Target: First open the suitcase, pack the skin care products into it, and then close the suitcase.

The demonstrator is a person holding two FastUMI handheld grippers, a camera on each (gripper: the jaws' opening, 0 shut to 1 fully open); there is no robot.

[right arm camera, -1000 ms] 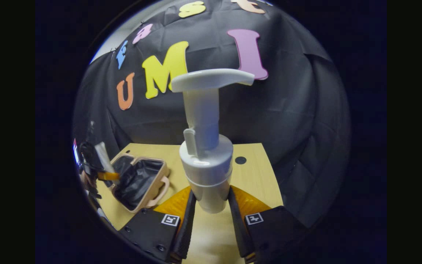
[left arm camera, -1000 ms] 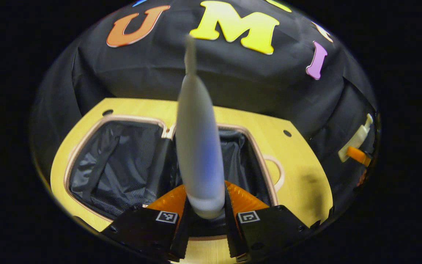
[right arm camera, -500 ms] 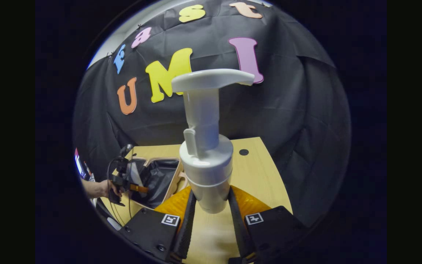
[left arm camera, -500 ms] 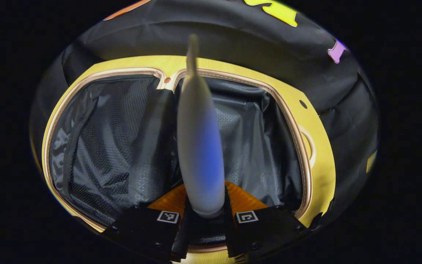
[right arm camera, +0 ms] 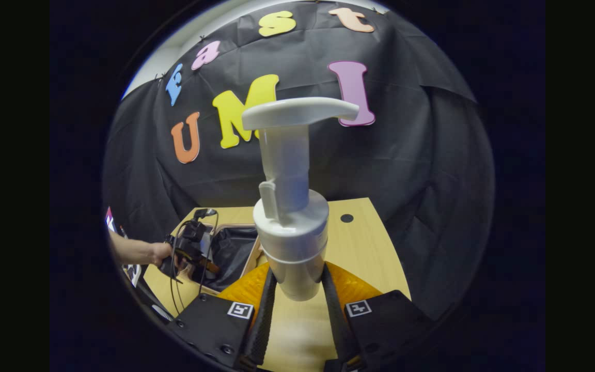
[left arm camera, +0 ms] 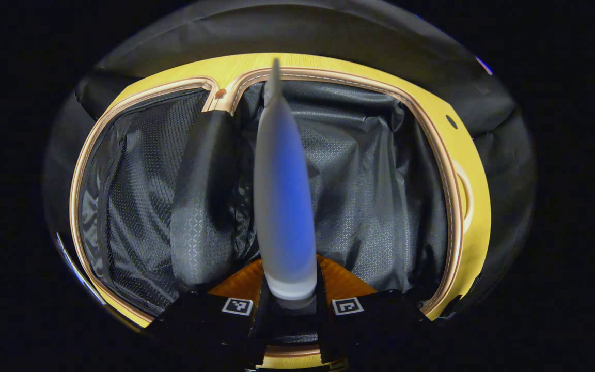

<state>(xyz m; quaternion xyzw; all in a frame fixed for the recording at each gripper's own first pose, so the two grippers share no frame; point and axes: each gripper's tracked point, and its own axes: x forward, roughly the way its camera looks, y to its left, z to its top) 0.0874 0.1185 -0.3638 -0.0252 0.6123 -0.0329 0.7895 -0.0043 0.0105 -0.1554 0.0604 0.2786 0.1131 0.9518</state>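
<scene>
Left gripper point(left arm camera: 291, 310) clamped on tube point(left arm camera: 283, 206), above open suitcase point(left arm camera: 370, 206), rim unobstructed from 9 to 3 o'clock. Right gripper point(right arm camera: 297, 315) clamped on pump bottle point(right arm camera: 291, 227) over wooden table point(right arm camera: 364, 248), suitcase at 9 o'clock.

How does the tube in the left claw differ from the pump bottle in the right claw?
The tube is slim and tapers to a flat tip; the pump bottle is round with a wide pump head. The tube hangs over the open suitcase; the pump bottle is over the table. Both are pale and clamped at their base.
</scene>
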